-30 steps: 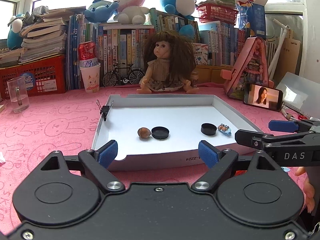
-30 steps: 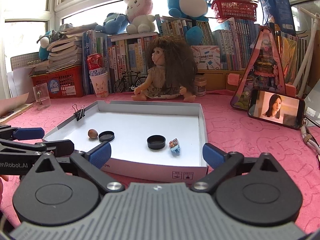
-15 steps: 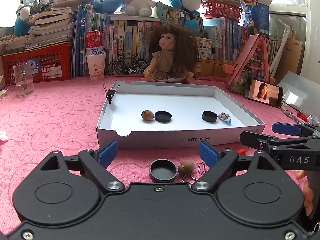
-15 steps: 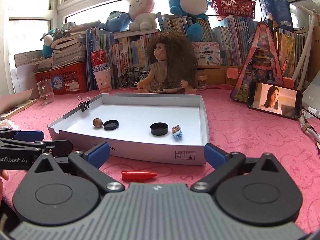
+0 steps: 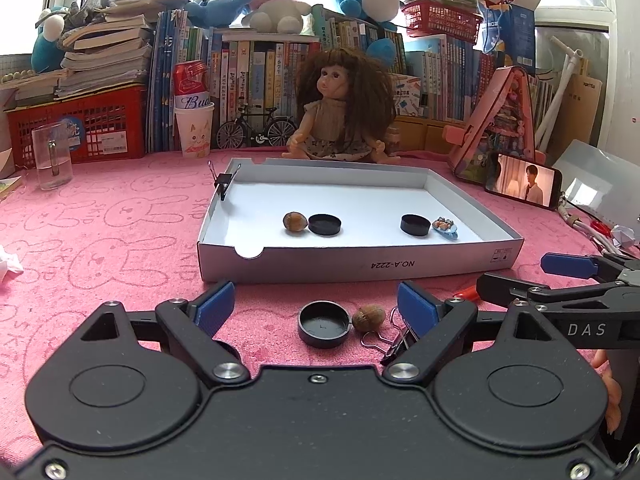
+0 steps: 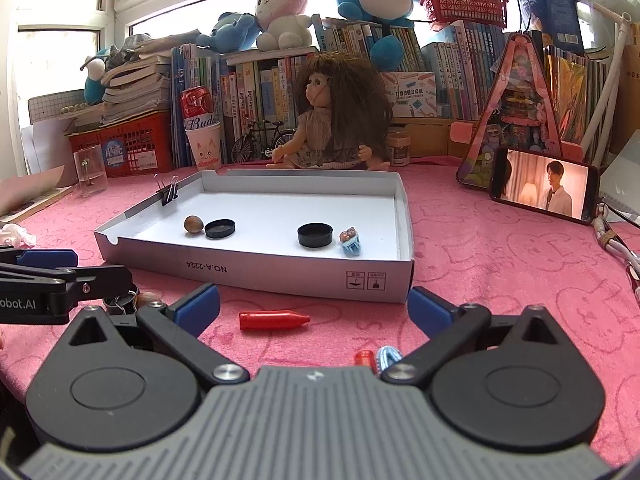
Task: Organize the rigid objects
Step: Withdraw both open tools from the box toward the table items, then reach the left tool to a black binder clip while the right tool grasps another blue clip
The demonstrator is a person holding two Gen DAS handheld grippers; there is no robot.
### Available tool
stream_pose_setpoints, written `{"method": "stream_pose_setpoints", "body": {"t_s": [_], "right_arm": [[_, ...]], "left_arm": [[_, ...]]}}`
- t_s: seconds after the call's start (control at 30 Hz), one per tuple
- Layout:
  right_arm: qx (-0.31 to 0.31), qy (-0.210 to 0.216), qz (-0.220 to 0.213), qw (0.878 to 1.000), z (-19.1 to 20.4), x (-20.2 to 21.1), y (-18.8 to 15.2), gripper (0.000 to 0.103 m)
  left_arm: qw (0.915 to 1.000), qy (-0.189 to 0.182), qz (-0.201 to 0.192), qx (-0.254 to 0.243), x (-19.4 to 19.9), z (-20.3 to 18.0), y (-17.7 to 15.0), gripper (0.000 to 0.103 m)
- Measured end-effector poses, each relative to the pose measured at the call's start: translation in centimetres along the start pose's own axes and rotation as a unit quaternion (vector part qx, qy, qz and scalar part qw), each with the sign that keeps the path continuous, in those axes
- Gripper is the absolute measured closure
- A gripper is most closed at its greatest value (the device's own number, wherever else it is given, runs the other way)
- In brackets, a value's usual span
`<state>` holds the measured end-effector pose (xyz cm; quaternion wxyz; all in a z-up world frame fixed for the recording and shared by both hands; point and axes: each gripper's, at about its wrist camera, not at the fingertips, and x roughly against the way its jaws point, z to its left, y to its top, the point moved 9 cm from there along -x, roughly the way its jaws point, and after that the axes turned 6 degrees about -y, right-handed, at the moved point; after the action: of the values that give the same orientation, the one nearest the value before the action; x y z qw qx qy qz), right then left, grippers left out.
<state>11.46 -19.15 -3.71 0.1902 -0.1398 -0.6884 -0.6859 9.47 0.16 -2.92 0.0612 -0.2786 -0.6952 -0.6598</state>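
Note:
A white box tray (image 5: 360, 268) (image 6: 280, 272) holds a nut (image 5: 295, 222), two black caps (image 5: 325, 224) (image 5: 415, 225) and a small blue trinket (image 5: 445, 227); a binder clip (image 5: 224, 182) grips its left wall. On the pink cloth in front lie a black cap (image 5: 325, 323), a nut (image 5: 369, 317) and a binder clip (image 5: 386, 340), between the fingers of my open left gripper (image 5: 316, 306). My open right gripper (image 6: 314, 308) hovers over a red crayon (image 6: 274, 320); a red piece (image 6: 364, 359) and a blue-white piece (image 6: 389, 356) lie near its body.
A doll (image 5: 344, 112), books, a red basket (image 5: 80, 124), a paper cup (image 5: 195, 128) and a toy bicycle (image 5: 256, 130) line the back. A glass (image 5: 52, 156) stands left. A phone (image 5: 522, 184) and cables (image 5: 588, 232) are at the right.
Both grippers have pulled back from the tray. The loose cap, nut, clip and red crayon on the cloth came into view. Both stay open.

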Motion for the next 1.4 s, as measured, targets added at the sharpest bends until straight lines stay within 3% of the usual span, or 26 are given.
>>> {"method": "stream_pose_setpoints", "body": {"t_s": [0.3, 0.47, 0.63, 0.83, 1.07, 1.4], "right_arm": [[0.046, -0.002, -0.012, 0.999, 0.4, 1.4, -0.8, 0.011], [0.037, -0.029, -0.028, 0.999, -1.0, 2.6, -1.0, 0.031], [0.027, -0.070, -0.028, 0.997, -3.1, 3.4, -1.3, 0.046], [0.033, -0.078, -0.009, 0.996, -3.8, 3.6, -2.5, 0.067], [0.044, -0.075, 0.001, 0.996, -3.4, 3.1, -3.1, 0.067], [0.051, -0.074, -0.010, 0.996, -2.9, 2.3, -3.2, 0.066]], "left_arm": [[0.9998, -0.016, 0.010, -0.005, 0.8, -0.9, -0.7, 0.016], [0.9983, -0.051, 0.026, 0.003, 1.4, -1.8, -1.2, 0.033], [0.9969, -0.068, 0.037, -0.012, 1.8, -2.8, -1.9, 0.059], [0.9954, -0.075, 0.049, -0.034, 1.3, -4.4, -3.0, 0.073], [0.9953, -0.061, 0.059, -0.046, -0.4, -5.0, -3.2, 0.077], [0.9958, -0.056, 0.042, -0.060, -1.2, -5.4, -3.2, 0.077]]}}
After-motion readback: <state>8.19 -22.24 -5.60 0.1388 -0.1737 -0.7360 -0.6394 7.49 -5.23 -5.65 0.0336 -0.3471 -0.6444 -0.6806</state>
